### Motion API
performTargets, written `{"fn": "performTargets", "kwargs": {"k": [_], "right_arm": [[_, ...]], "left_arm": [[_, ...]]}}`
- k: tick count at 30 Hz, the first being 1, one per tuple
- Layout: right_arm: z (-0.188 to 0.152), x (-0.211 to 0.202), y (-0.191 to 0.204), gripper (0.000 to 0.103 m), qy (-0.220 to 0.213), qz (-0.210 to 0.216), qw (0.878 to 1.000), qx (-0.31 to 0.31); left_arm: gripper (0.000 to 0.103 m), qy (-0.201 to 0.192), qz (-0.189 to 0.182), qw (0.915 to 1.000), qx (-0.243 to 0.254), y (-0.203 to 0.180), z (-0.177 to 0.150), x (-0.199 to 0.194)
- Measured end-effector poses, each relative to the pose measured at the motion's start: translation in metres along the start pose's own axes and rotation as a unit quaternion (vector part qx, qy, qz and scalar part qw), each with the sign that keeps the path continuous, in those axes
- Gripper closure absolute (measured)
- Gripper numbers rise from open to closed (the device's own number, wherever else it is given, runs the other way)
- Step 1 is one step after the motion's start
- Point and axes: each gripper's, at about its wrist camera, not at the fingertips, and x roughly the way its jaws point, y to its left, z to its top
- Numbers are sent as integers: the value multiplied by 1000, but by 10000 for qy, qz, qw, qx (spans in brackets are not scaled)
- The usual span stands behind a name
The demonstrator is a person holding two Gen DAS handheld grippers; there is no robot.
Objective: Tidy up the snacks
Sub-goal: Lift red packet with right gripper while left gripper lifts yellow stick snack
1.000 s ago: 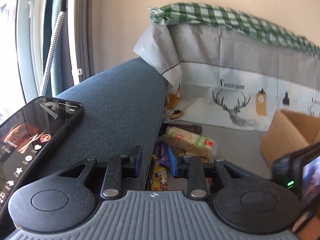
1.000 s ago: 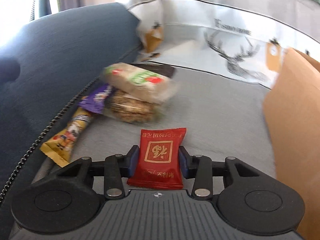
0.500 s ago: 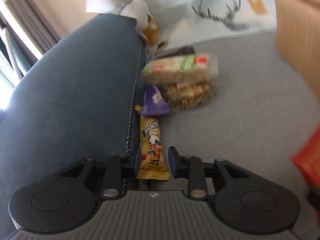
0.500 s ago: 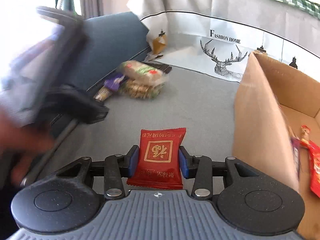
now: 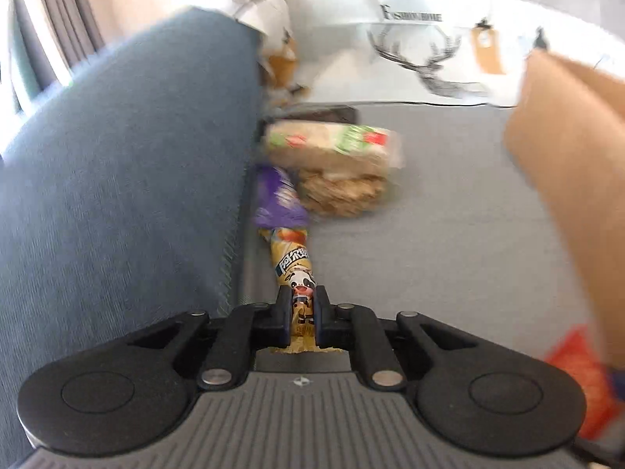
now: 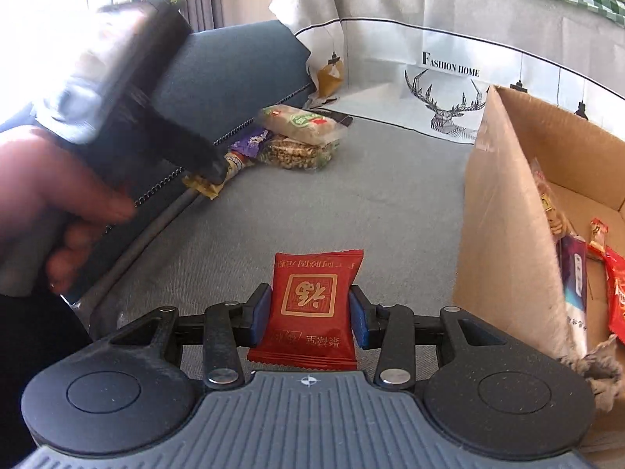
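Note:
My left gripper (image 5: 302, 308) is shut on the near end of a yellow snack bar with a cow picture (image 5: 295, 269), which lies on the grey sofa seat beside the blue armrest (image 5: 125, 179). Beyond it lie a purple packet (image 5: 279, 199), a cereal bar pack (image 5: 343, 191) and a wrapped bread pack (image 5: 332, 144). My right gripper (image 6: 310, 308) is shut on a red snack packet (image 6: 312, 301), held above the seat left of the cardboard box (image 6: 504, 211). The left gripper (image 6: 211, 168) also shows in the right wrist view.
The cardboard box holds several snack packets (image 6: 609, 273) and also shows at the right of the left wrist view (image 5: 566, 156). A deer-print cover (image 6: 449, 90) drapes the sofa back. A dark flat item (image 5: 324, 111) lies behind the bread pack.
My left gripper dropped from beside the armrest to the seat and closed on the yellow cow bar. My right gripper carried the red packet back and right, toward the box.

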Motion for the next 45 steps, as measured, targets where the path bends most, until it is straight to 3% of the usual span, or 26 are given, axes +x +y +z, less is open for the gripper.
{"fn": "performTargets", "kwargs": {"k": [5,10,13,18,23,32,38,45], "right_arm": [[0,5,0,59,80,83,9999,51],[0,6,-3,57,191,141,9996,146],[0,9,-4,56,317,200,9990,230],[-2,11,-3,53,418,212,9988,154],[-2,12,-4,48,466,237,9985,162],[-6,29,0,47,706,160,9973,76],[-8,30,4,48,714,104,9974,-55],[-9,28,5,56,657,67,9977,-140]], "left_arm": [[92,386,-984,9942,-193,-3,-4,-21],[89,773,-1403,9860,-470,-10,-12,-28],[75,692,-1261,9877,-615,-13,-14,-26],[66,949,-1106,9870,-678,-20,-11,-12],[66,1076,-960,9872,-678,-22,-11,-3],[66,1163,-514,9917,-210,-39,-7,8],[66,1147,-557,9917,-176,-41,-6,12],[66,1110,-577,9920,-148,-42,-7,8]]}}
